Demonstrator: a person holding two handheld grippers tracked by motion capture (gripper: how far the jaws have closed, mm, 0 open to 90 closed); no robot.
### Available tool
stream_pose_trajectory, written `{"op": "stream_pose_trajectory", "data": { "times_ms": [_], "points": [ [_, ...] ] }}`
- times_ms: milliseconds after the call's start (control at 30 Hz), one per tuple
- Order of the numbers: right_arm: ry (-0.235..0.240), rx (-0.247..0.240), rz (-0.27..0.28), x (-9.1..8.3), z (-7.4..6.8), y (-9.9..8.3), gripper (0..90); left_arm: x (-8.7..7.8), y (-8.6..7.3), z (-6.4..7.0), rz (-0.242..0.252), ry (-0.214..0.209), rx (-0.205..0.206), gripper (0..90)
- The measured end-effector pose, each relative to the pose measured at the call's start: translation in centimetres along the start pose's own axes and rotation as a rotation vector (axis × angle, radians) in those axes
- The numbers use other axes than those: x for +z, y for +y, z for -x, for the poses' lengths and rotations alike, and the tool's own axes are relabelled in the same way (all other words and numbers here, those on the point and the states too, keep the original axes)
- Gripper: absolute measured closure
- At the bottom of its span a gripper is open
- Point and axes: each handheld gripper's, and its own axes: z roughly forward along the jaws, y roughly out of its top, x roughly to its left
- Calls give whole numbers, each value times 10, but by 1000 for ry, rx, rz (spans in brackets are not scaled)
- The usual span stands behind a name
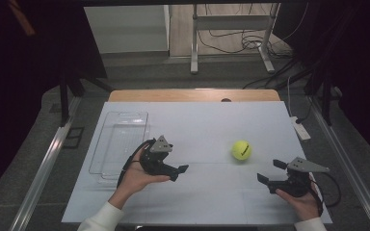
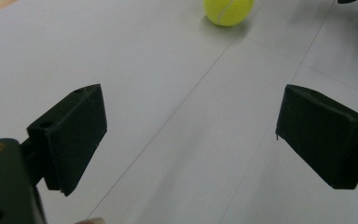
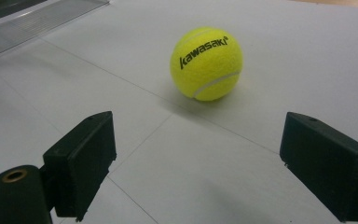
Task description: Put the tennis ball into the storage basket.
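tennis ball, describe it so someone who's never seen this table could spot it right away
On the white table, look right of centre, between the two hand-held grippers and away from the clear plastic tray at the left. The tennis ball lies alone there: the one round, bright yellow-green thing, with black "kawasaki" lettering.

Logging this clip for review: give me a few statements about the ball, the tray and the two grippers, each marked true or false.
1. The tennis ball lies on the white table, touched by neither gripper. True.
2. The right gripper is shut on the ball. False: its jaws stand wide apart, and the ball sits ahead of them in the right gripper view.
3. The clear tray holds the ball. False: it holds nothing, and the ball rests on the table to its right.
4. The left gripper is open. True.
5. The ball is nearer the right gripper than the left. True, judging by the two gripper views.
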Motion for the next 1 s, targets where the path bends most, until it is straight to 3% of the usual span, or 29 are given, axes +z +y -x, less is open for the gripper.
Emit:
{"op": "stream_pose_trajectory", "data": {
  "times_ms": [1000],
  "points": [
    [-4, 6, 4, -1, 1, -1, 108, 21, 20, 5, -6, -44, 18, 92]
  ]
}}
